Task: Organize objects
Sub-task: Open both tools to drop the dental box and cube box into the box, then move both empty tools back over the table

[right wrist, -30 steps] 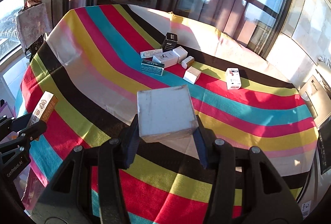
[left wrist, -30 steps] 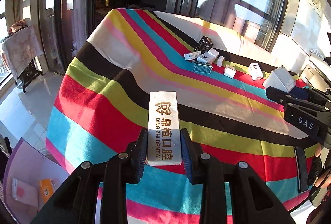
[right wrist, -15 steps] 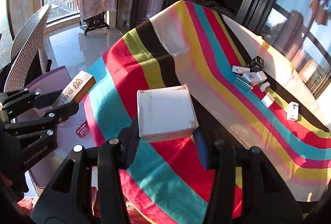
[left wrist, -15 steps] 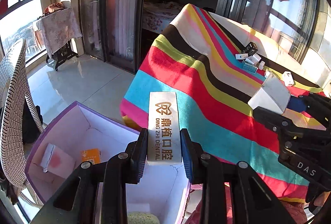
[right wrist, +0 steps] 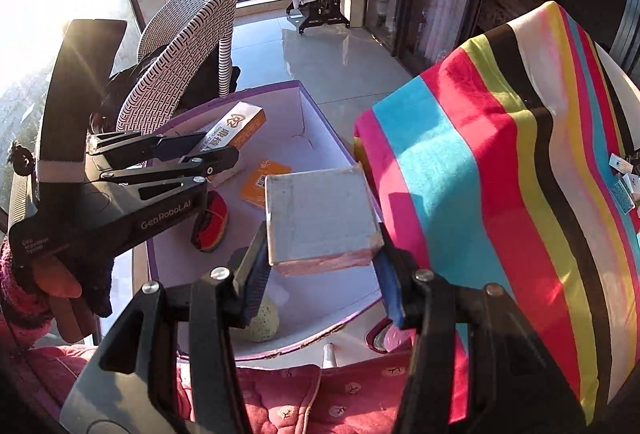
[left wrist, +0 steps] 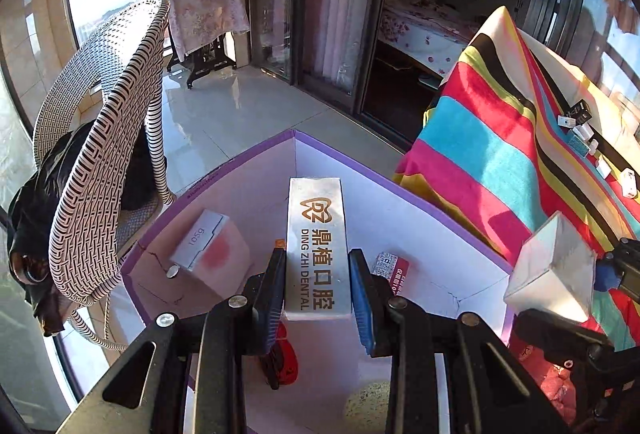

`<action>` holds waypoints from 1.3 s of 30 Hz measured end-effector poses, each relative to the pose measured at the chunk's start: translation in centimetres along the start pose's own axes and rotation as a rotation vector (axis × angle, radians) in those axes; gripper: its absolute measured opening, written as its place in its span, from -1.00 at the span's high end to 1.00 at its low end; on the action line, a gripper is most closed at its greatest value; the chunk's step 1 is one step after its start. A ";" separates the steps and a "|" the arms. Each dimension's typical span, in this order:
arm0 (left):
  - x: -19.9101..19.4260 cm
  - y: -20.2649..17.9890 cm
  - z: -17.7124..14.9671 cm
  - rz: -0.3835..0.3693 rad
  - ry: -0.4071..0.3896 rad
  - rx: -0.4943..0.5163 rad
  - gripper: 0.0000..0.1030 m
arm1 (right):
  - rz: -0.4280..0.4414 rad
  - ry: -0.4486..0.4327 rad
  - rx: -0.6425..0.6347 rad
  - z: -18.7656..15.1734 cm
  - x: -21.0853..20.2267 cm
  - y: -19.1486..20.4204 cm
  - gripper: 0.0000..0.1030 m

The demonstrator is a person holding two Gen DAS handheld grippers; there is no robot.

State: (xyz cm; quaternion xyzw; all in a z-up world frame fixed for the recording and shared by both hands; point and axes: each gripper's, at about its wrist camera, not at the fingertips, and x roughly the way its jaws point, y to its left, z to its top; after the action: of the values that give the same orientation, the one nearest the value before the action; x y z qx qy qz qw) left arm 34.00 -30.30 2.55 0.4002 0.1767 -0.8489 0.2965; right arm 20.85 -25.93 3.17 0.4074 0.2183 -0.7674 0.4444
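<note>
My left gripper (left wrist: 318, 286) is shut on a long silver dental box (left wrist: 316, 246) with orange sides, held above the open purple storage box (left wrist: 224, 165). The right wrist view shows this left gripper (right wrist: 216, 149) over the storage box (right wrist: 332, 141), gripping the dental box (right wrist: 240, 127). My right gripper (right wrist: 320, 270) is shut on a square white box (right wrist: 320, 213), hovering over the storage box's near right side. That white box (left wrist: 554, 270) appears at the right of the left wrist view. Several small boxes (left wrist: 584, 137) lie far back on the striped tablecloth (left wrist: 492, 157).
Inside the storage box lie a pink-and-white carton (left wrist: 212, 254), an orange packet (right wrist: 264, 179), a red-black-yellow round item (right wrist: 212, 222) and a speckled egg-shaped thing (right wrist: 264, 322). A wicker chair (left wrist: 108, 137) stands left of it. A red cushion (right wrist: 304, 394) lies in front.
Both grippers swung left and down, away from the striped table, to above the purple storage box. Each keeps its box; the storage box's contents have come into view.
</note>
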 end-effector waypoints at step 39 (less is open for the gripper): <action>9.7 -45.3 5.2 -0.420 0.046 0.502 -0.65 | -0.555 -0.100 1.003 -14.0 -8.6 -51.3 -0.68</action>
State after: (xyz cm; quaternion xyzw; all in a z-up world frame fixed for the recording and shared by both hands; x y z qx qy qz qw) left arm -3.07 -2.15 0.99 0.4345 0.0474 -0.8994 0.0030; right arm -14.90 14.37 0.79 0.4589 -0.0948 -0.8833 -0.0114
